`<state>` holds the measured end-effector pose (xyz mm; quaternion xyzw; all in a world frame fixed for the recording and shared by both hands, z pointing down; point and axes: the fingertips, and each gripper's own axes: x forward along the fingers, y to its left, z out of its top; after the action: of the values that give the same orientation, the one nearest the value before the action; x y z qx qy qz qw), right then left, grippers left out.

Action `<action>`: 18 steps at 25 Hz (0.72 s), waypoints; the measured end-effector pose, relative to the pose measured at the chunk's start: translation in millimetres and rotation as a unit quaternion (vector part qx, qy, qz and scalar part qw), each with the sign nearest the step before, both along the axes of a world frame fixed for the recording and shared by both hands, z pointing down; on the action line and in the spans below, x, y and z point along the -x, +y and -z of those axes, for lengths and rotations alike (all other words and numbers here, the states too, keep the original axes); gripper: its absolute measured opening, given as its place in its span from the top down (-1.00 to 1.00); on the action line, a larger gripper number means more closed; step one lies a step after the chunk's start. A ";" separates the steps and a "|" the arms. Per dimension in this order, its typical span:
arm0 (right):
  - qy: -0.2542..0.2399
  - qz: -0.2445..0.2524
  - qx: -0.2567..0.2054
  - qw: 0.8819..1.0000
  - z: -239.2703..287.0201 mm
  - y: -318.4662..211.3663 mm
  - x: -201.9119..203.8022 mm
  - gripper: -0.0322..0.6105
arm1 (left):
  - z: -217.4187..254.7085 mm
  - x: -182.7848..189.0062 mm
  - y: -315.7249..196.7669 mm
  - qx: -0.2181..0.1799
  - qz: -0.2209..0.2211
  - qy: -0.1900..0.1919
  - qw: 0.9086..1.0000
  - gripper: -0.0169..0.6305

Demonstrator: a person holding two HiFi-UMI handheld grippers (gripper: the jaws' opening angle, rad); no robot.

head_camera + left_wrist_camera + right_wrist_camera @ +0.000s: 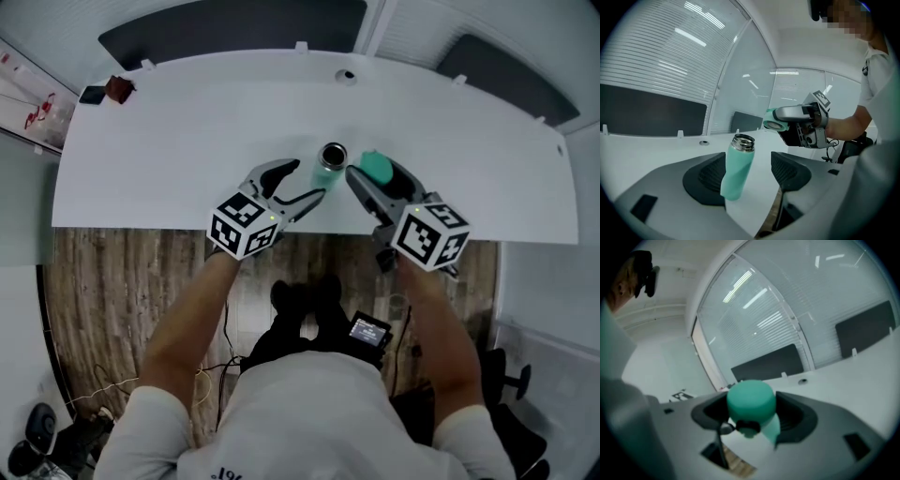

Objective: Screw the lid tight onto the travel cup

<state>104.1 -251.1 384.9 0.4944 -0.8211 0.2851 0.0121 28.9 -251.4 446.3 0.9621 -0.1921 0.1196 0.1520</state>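
Observation:
A mint-green travel cup (pixel 331 161) stands upright near the white table's front edge, its steel mouth bare. My left gripper (pixel 305 181) is open around it. In the left gripper view the cup (pixel 738 168) sits close to the left pad, with a clear gap to the right pad. My right gripper (pixel 377 172) is shut on the green lid (pixel 376 164), held just right of the cup and slightly above its mouth. The right gripper view shows the lid (pixel 751 401) clamped between the pads, with the paler cup body (pixel 773 428) partly visible behind it.
The white table (pixel 187 141) reaches far left and right. A small dark item and a red one (pixel 117 89) lie at its far left corner. A cable hole (pixel 347 75) sits at the back middle. Wooden floor lies below the table's front edge.

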 end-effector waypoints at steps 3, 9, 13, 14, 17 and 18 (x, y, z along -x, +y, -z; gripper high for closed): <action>0.040 0.014 -0.011 0.999 -6.3 -13.8 4.6 -0.09 | -10.9 -12.3 -8.8 -0.002 -0.012 -0.016 1.000 -0.01; 0.113 0.056 -0.029 0.992 -22.0 -34.4 19.3 -0.09 | -26.6 -28.9 -24.2 -0.018 -0.028 -0.042 0.999 -0.05; 0.135 0.071 -0.036 0.988 -26.8 -41.6 26.1 -0.09 | -32.3 -36.2 -26.6 -0.025 -0.046 -0.053 0.997 -0.06; 0.143 0.075 -0.039 0.986 -27.7 -42.5 28.5 -0.09 | -34.7 -37.2 -26.5 -0.026 -0.050 -0.056 0.997 -0.06; 0.161 0.091 -0.050 0.982 -29.4 -45.9 38.2 -0.09 | -43.2 -40.8 -26.4 -0.026 -0.060 -0.067 0.996 -0.06; 0.166 0.096 -0.053 0.980 -30.3 -47.6 41.3 -0.09 | -46.2 -42.6 -26.4 -0.025 -0.063 -0.071 0.995 -0.06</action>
<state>62.8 -298.8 415.2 0.4537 -0.8652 0.1524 0.1496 71.5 -277.8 492.4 0.9650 -0.1442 0.1916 0.1058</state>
